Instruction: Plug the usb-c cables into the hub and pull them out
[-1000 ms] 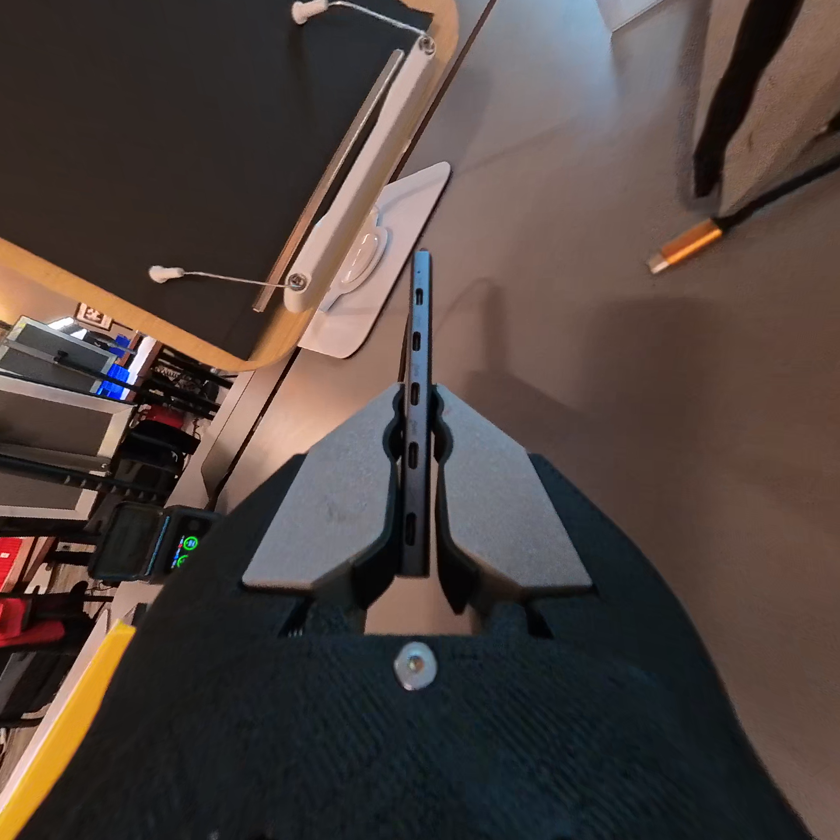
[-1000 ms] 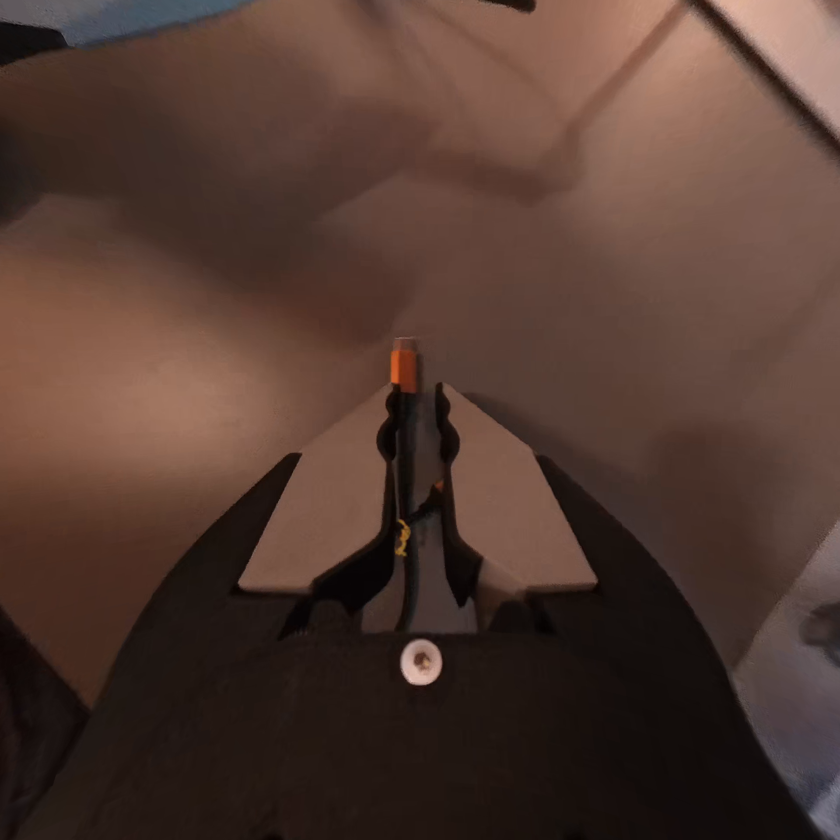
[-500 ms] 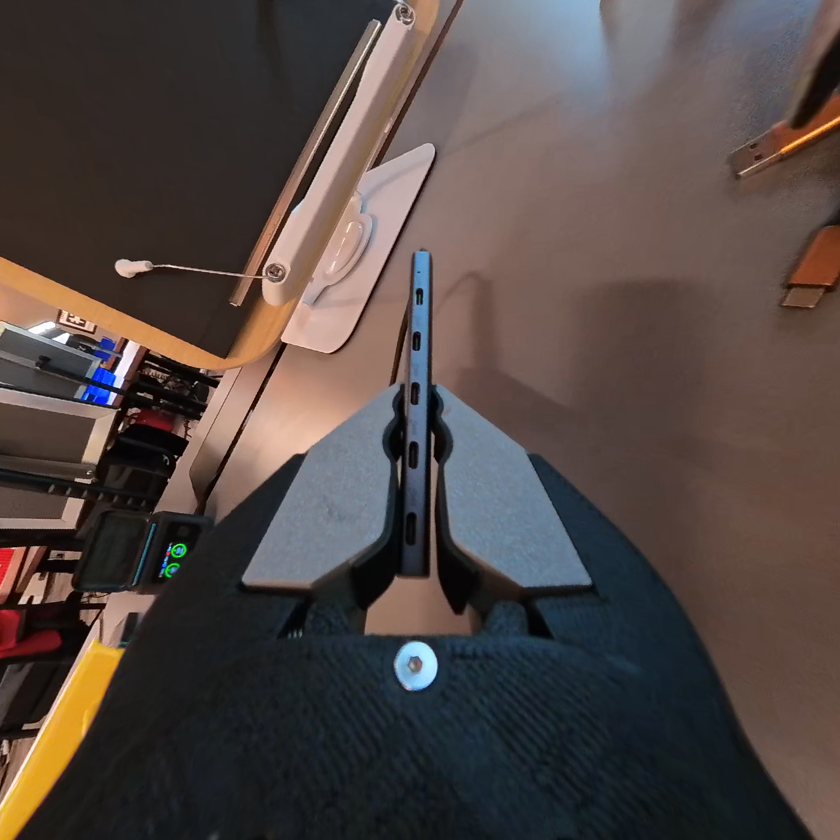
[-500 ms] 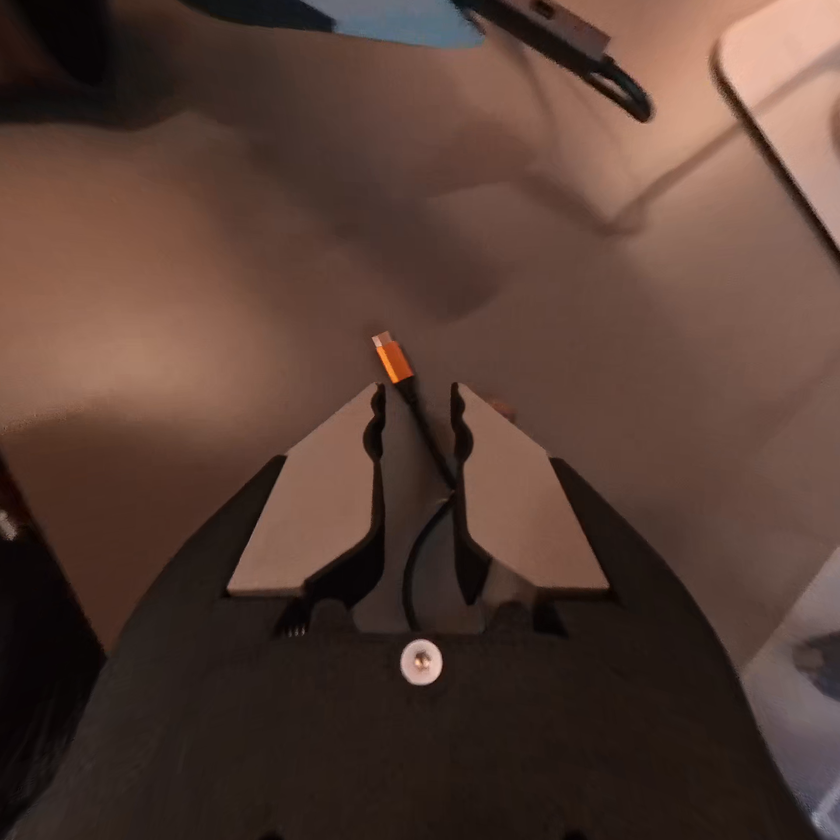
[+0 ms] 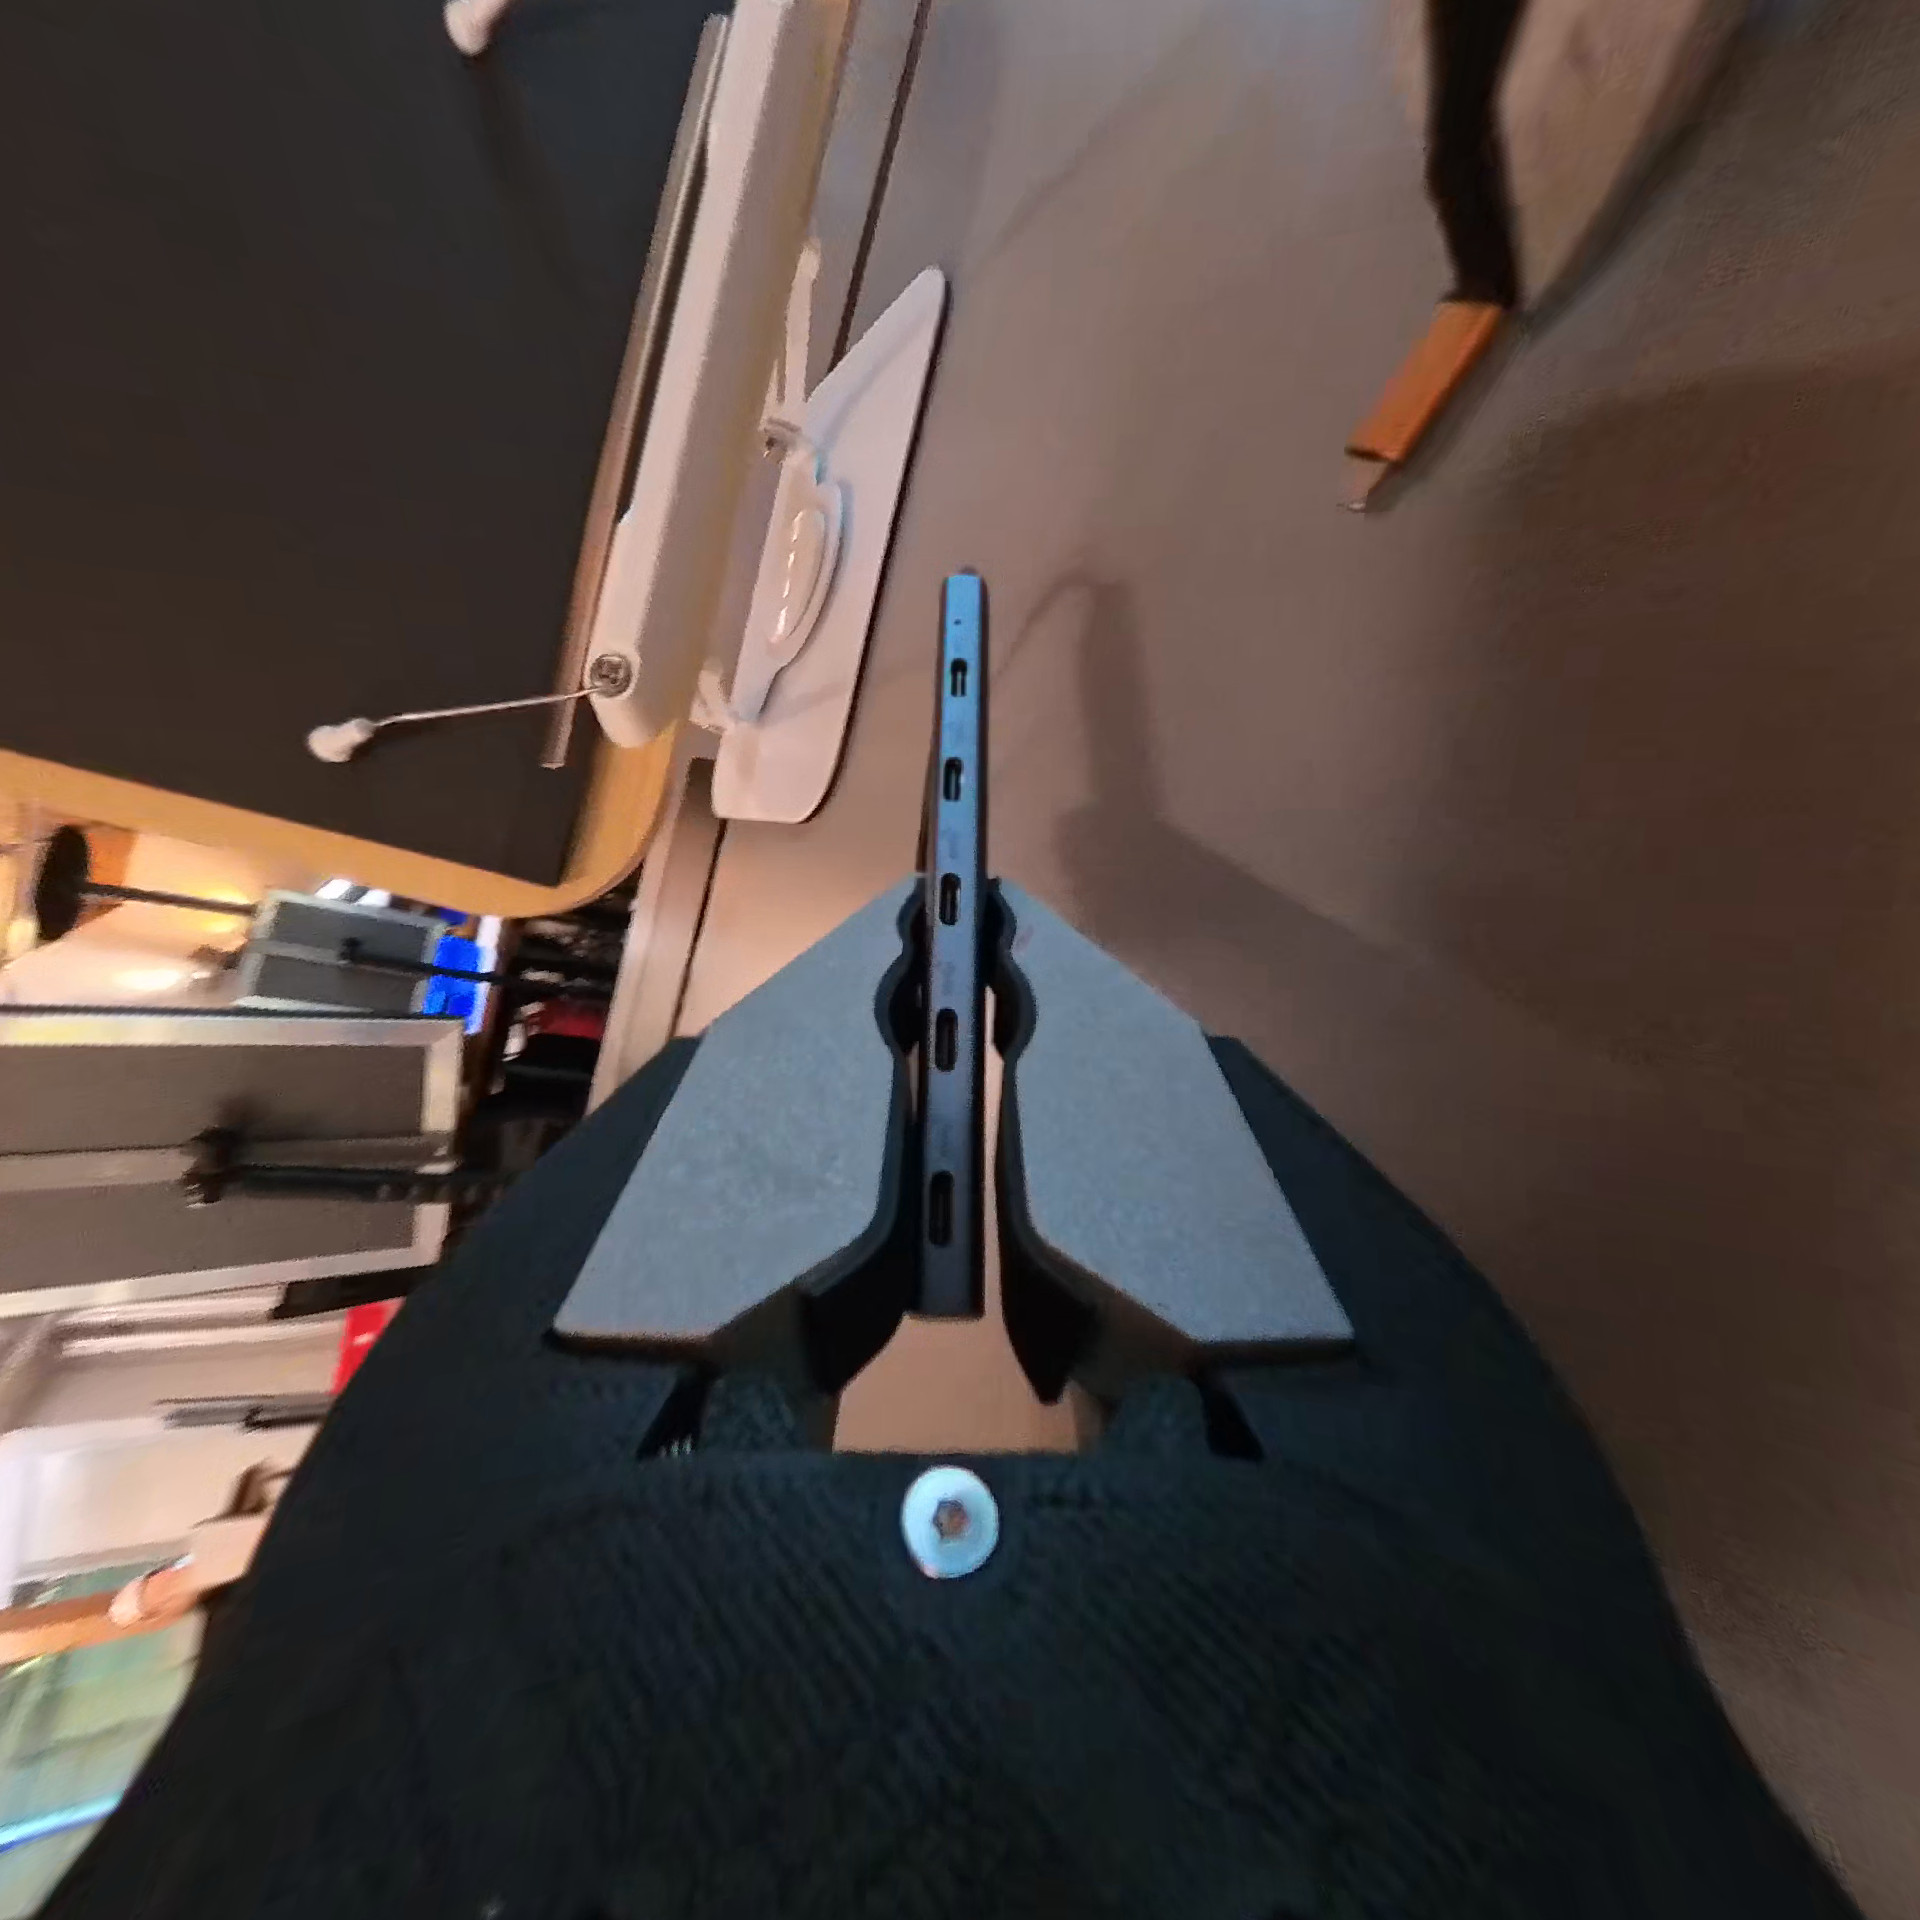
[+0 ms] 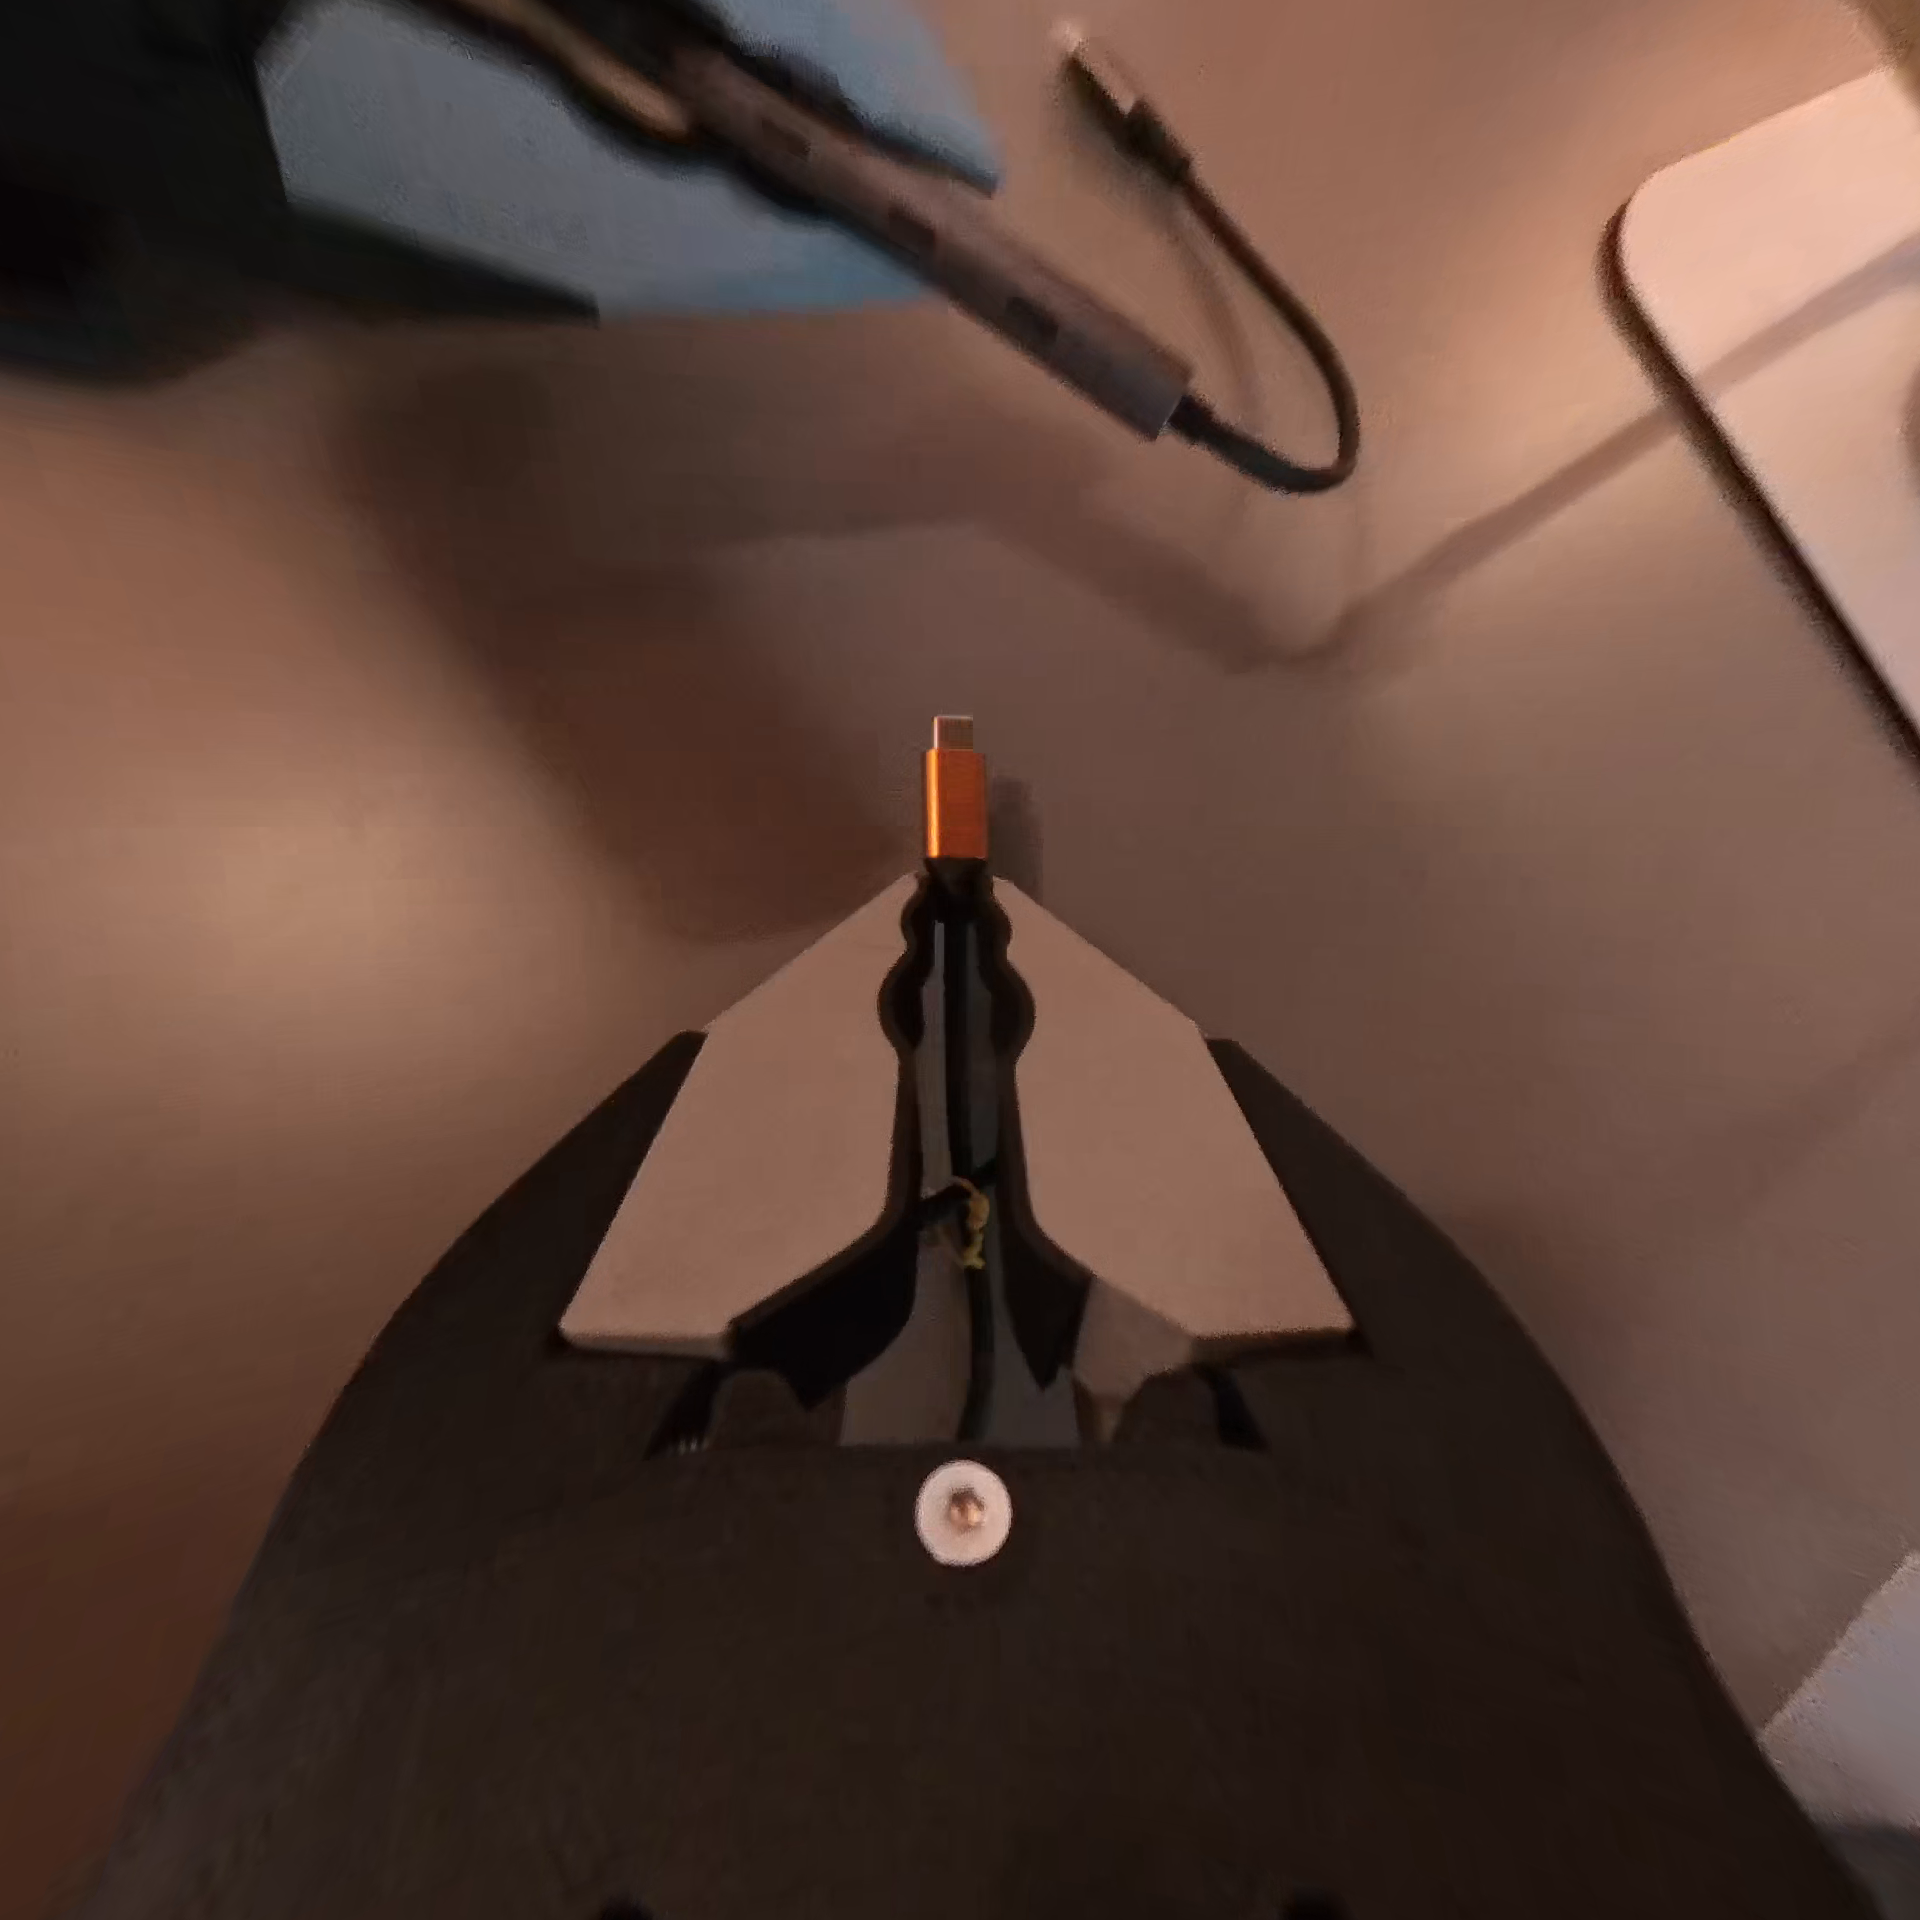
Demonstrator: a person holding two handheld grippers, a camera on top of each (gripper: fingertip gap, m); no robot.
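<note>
**A:** Left wrist view first. What have you got?

**B:** My left gripper (image 5: 961, 914) is clenched on the hub (image 5: 961, 831), a slim dark slab held edge-up, matte metal by the look. Its long axis runs straight out along the fingers (image 5: 748, 1153), the far half sticking past the tips. I count 5 small oval ports in a row on the edge facing the camera. It hangs above the desk (image 5: 1455, 935), a smooth brown-grey surface. Off to the upper right, well apart, an orange plug (image 5: 1418, 390) on a black cable, blurred. To the left, a white stand (image 5: 831, 540) with a flat base.

**A:** Right wrist view?

**B:** My right gripper (image 6: 958, 883) is closed on the black cable just behind the usb-c plug (image 6: 954, 805), an orange metal sleeve with a silver tip. Plug points straight ahead, in line with the fingers. The hub (image 6: 997, 281) lies up and slightly right of it, well apart, long axis slanting down to the right, its short black pigtail (image 6: 1288, 416) looping off the far end. Blurred there.

**A:** So the next move?

**B:** My judgement: nothing is plugged yet. The plug tip must turn square to the port edge, then close the gap. Right gripper is the one to travel.
</note>
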